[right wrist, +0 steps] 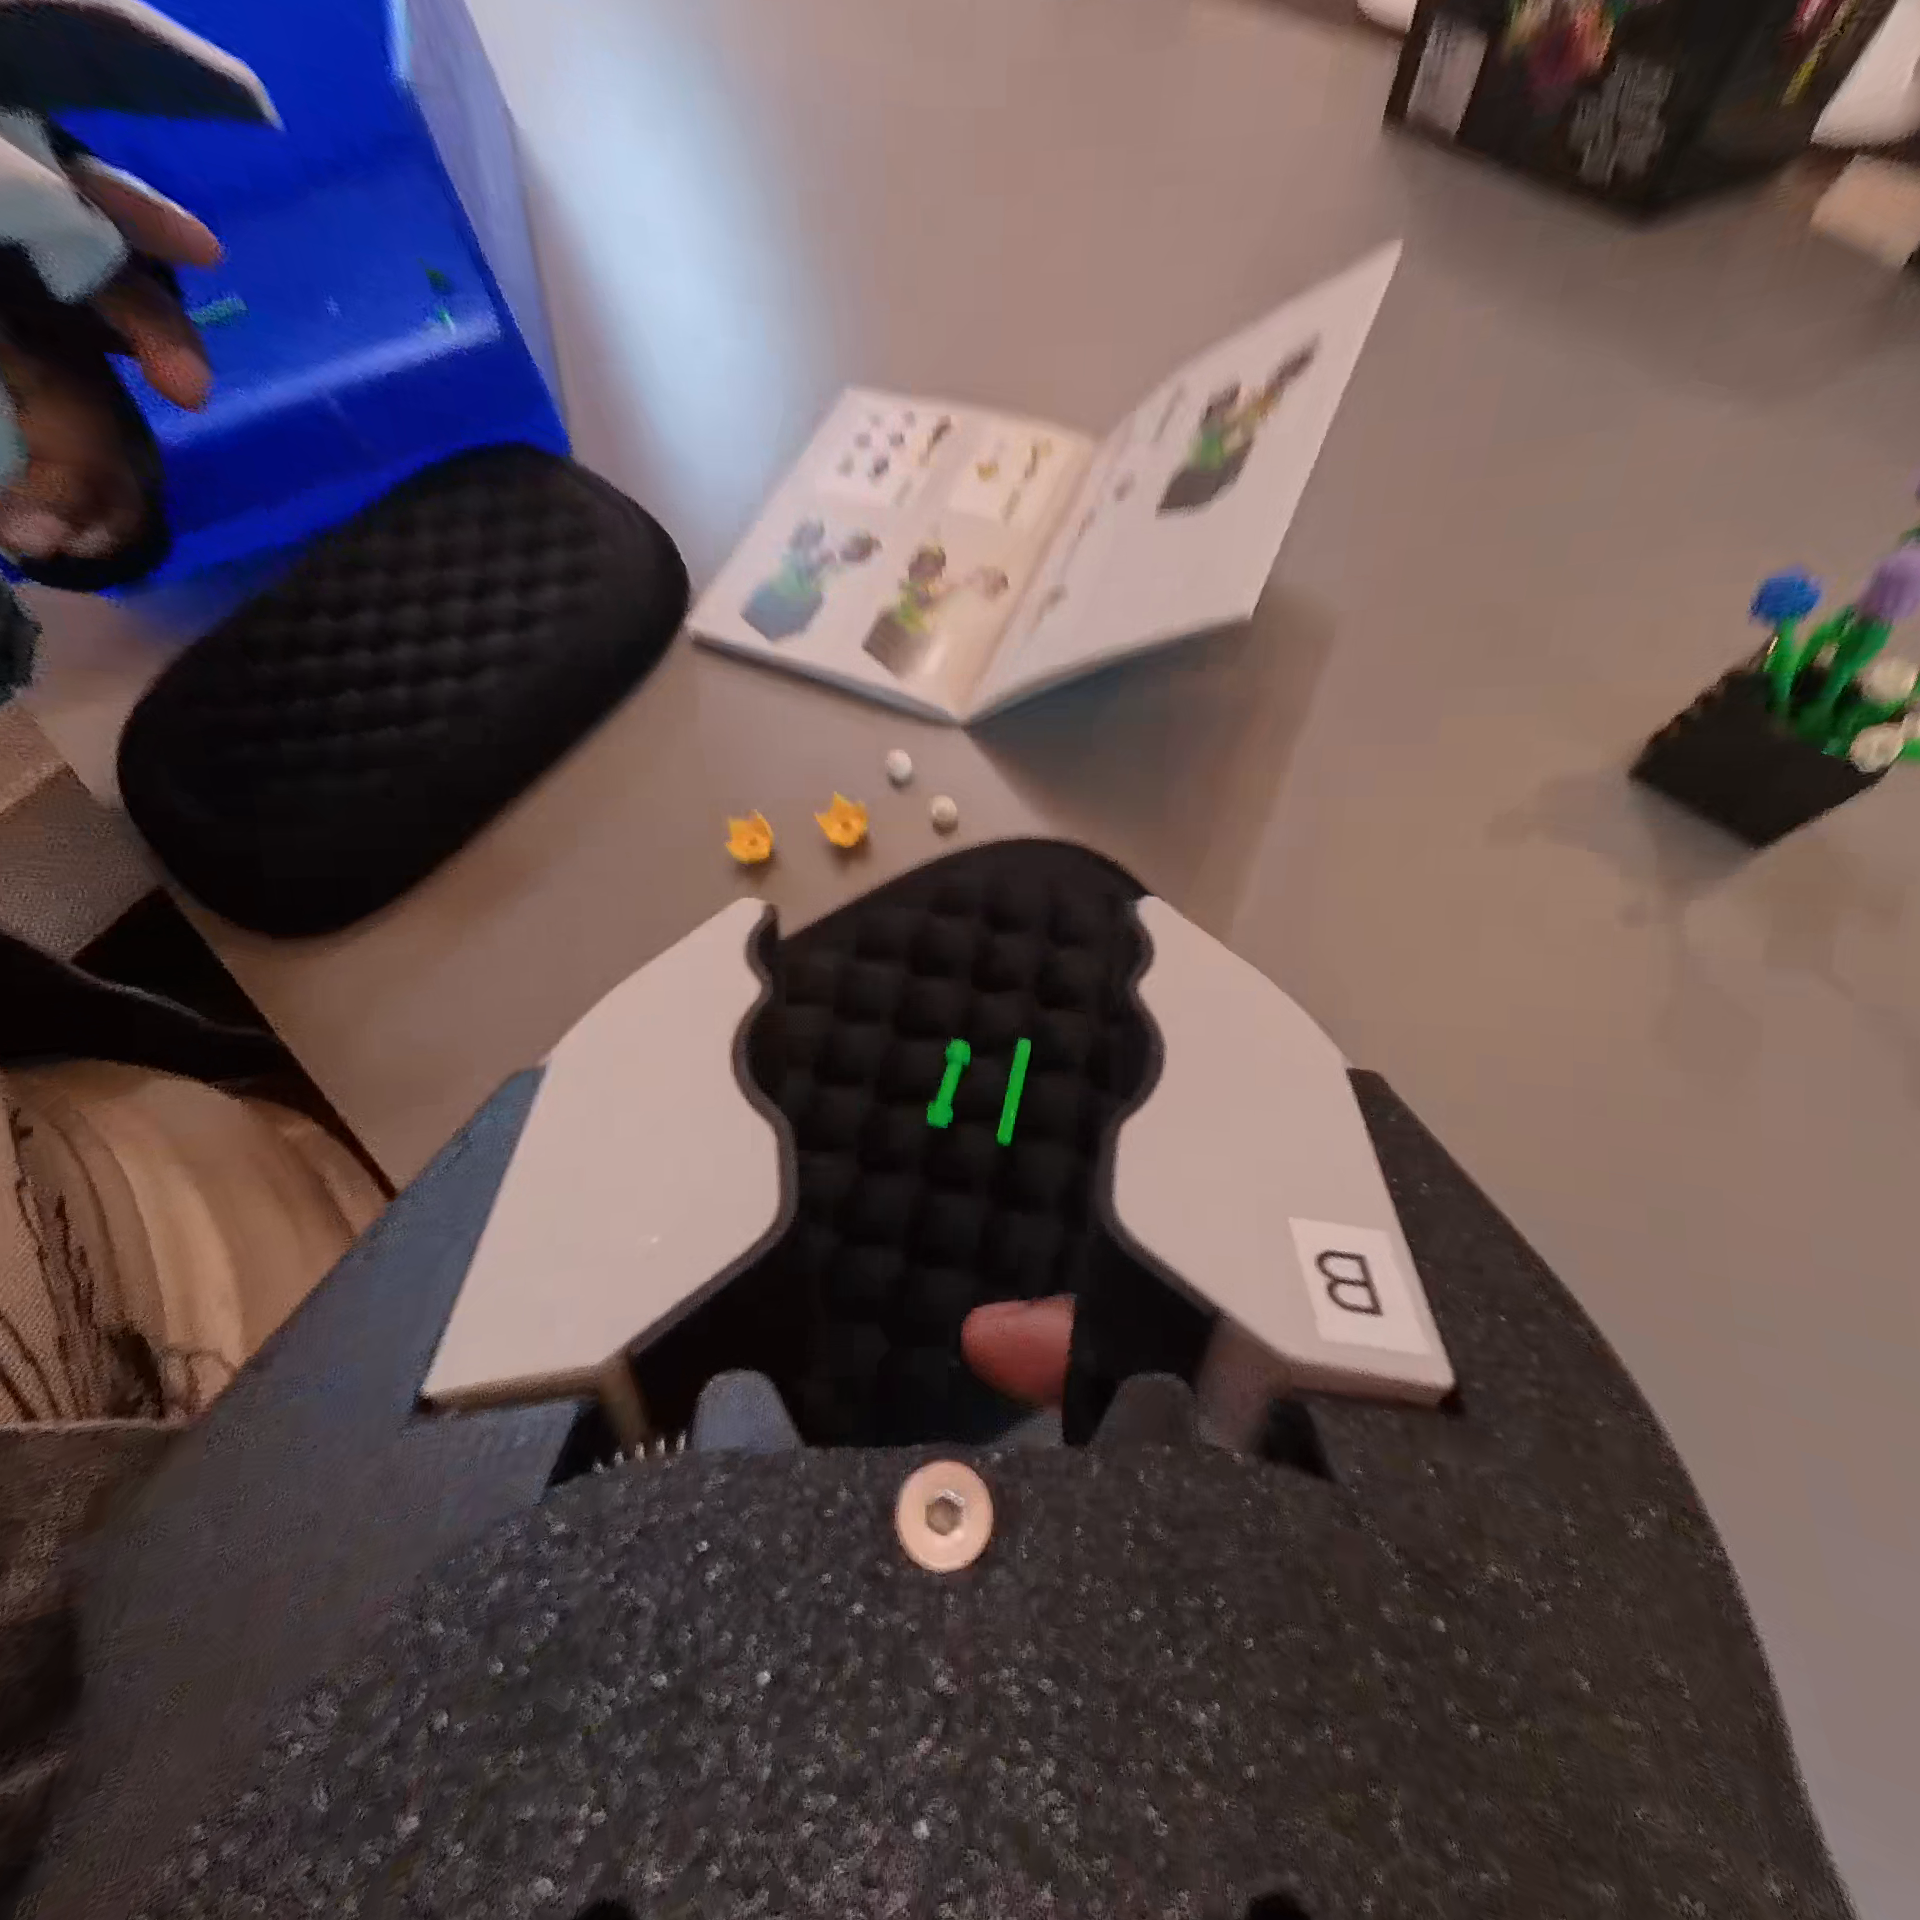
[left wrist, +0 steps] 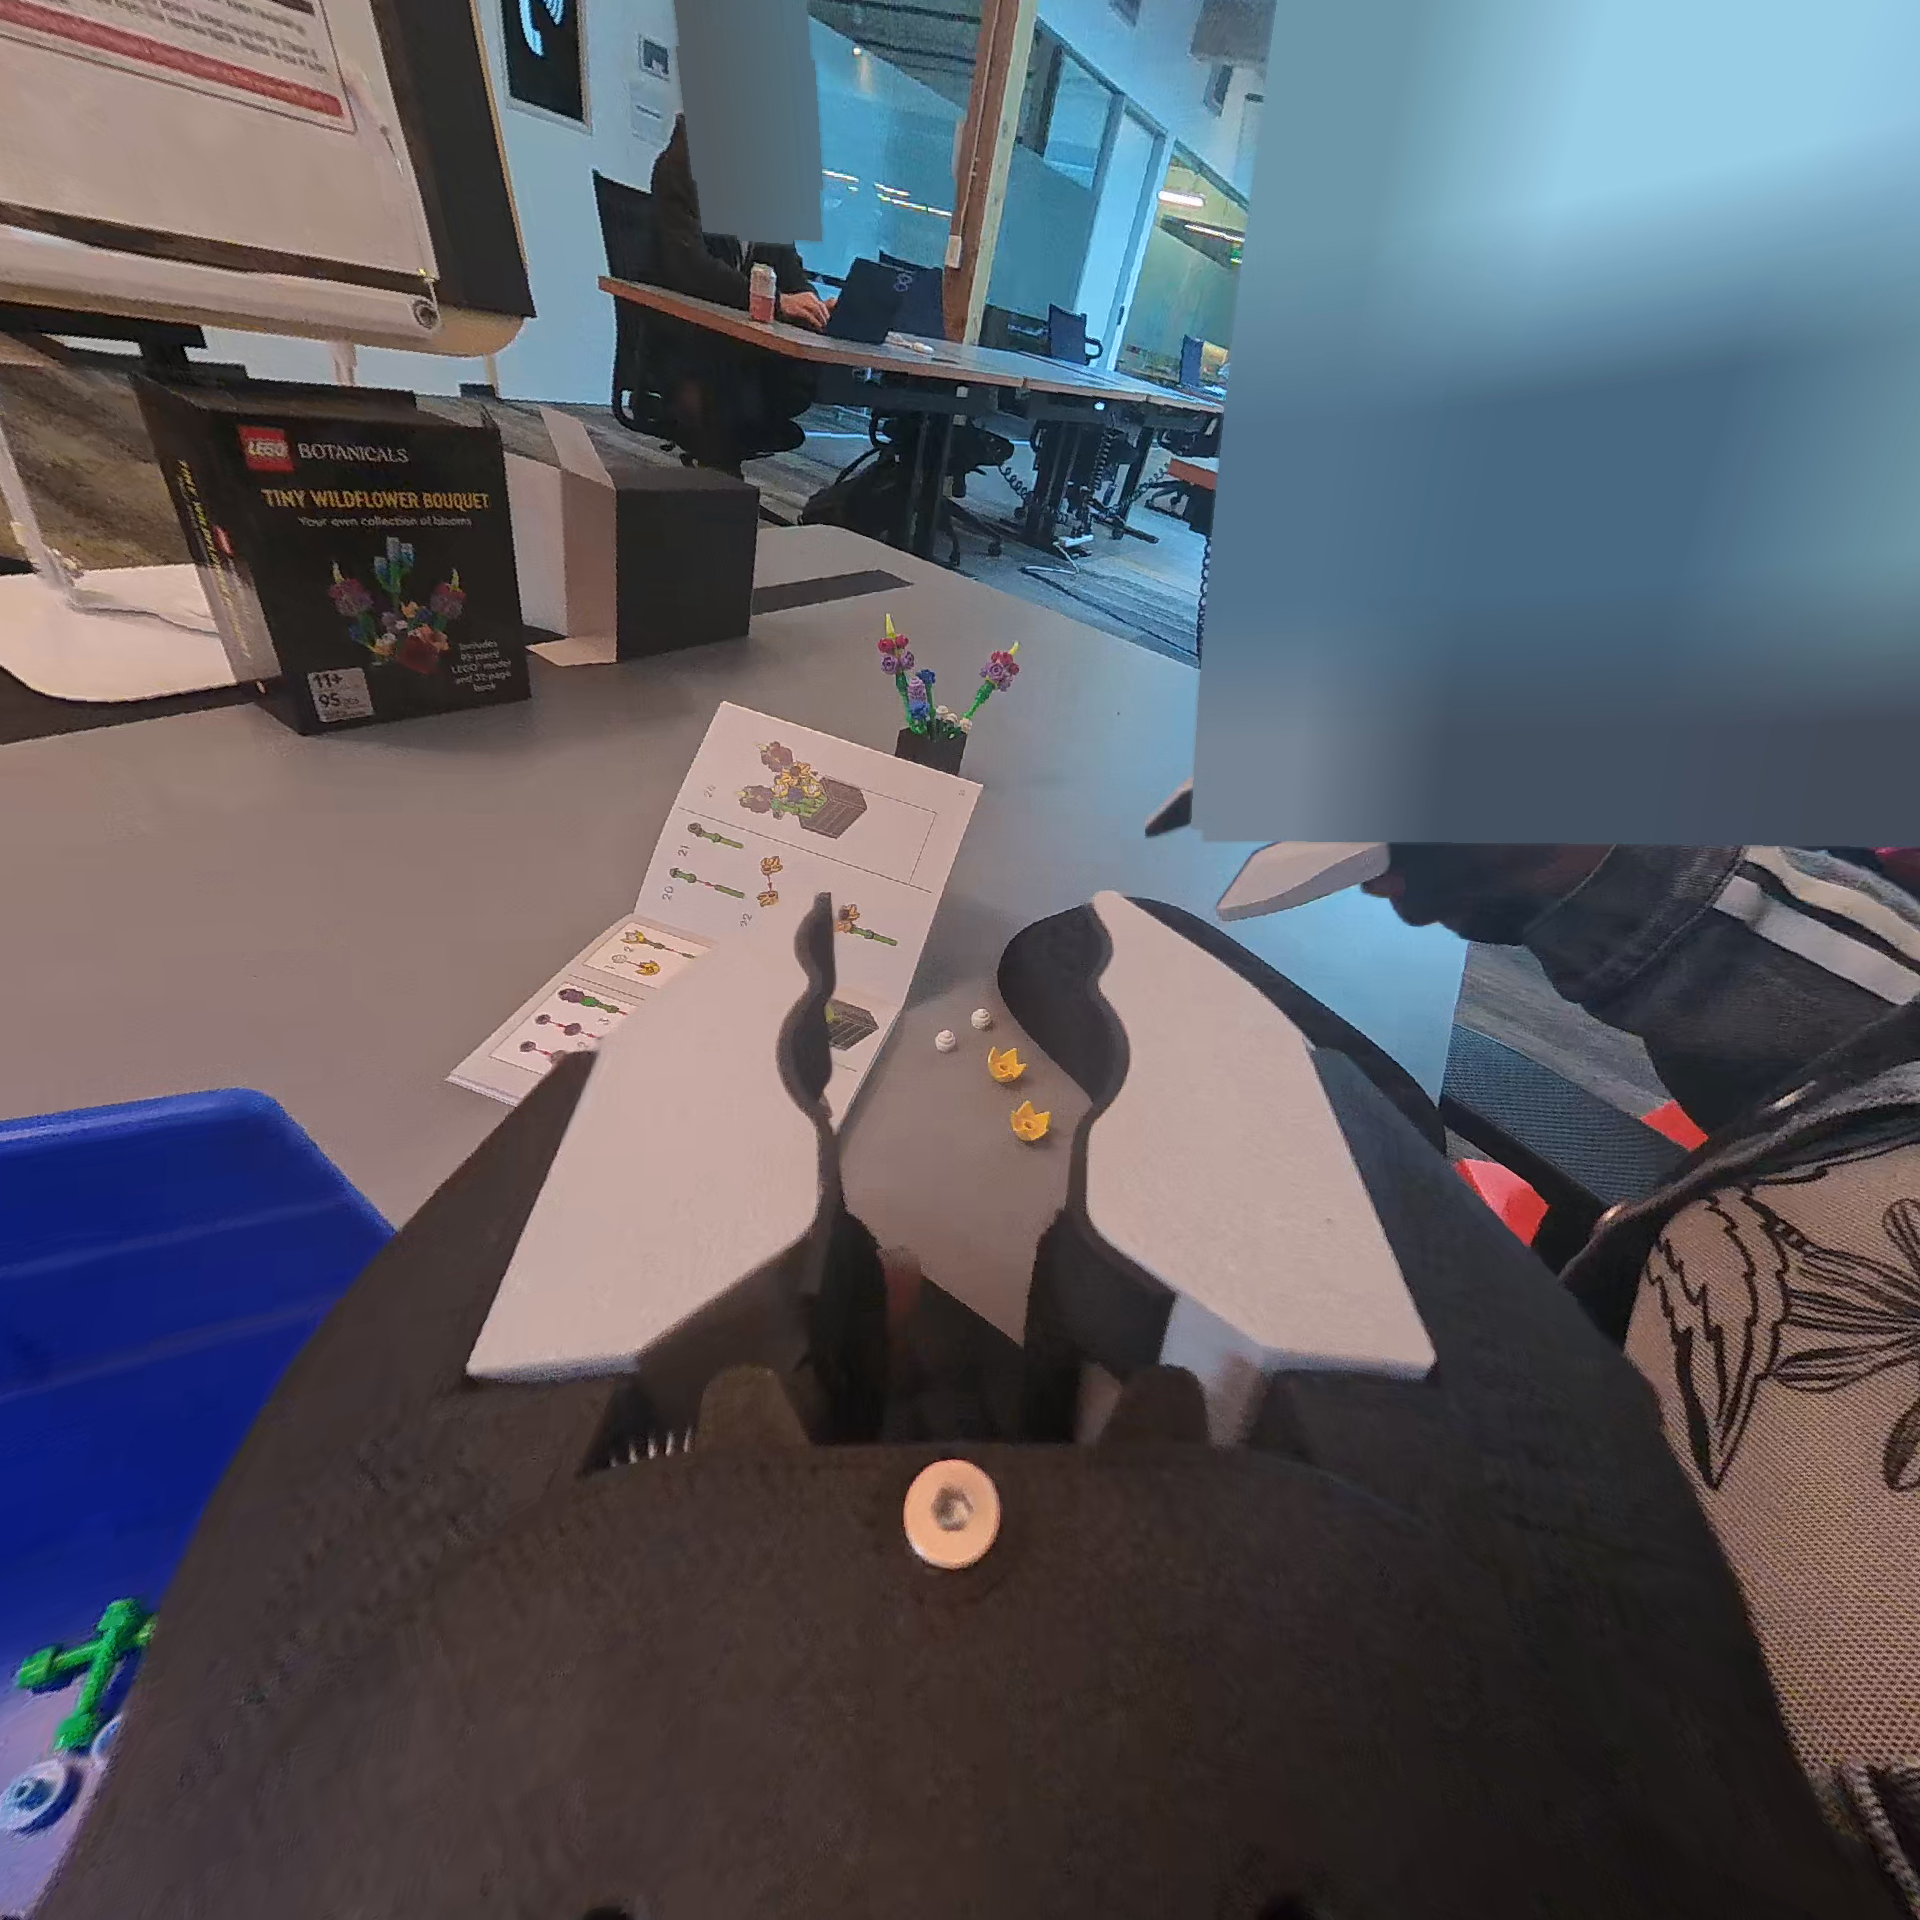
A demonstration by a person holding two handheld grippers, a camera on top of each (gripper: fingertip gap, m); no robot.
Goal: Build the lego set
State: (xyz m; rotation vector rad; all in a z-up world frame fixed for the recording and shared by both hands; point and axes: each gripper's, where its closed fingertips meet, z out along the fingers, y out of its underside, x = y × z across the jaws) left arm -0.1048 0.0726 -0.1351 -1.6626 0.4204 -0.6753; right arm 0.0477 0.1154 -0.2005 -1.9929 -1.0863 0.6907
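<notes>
My left gripper (left wrist: 961, 914) is open and empty, held above two yellow flower pieces (left wrist: 1016, 1093) and two small white round studs (left wrist: 963, 1029) on the grey table. My right gripper (right wrist: 951, 909) is open and empty over a black padded mat (right wrist: 935, 966) that bears two green stem pieces (right wrist: 977, 1086). The yellow flowers (right wrist: 795, 828) and white studs (right wrist: 921, 790) lie just beyond its fingertips. The partly built bouquet in a black pot (left wrist: 932, 691) stands behind the open instruction booklet (left wrist: 821, 831); the right wrist view shows the pot at far right (right wrist: 1756, 764).
A blue bin (left wrist: 156, 1299) stands at the left, with a green piece (left wrist: 94, 1662) in it. The black set box (left wrist: 353, 561) stands at the back of the table. A second black padded pad (right wrist: 395, 686) lies next to the bin (right wrist: 343, 260). The person's hand (right wrist: 145, 312) shows top left.
</notes>
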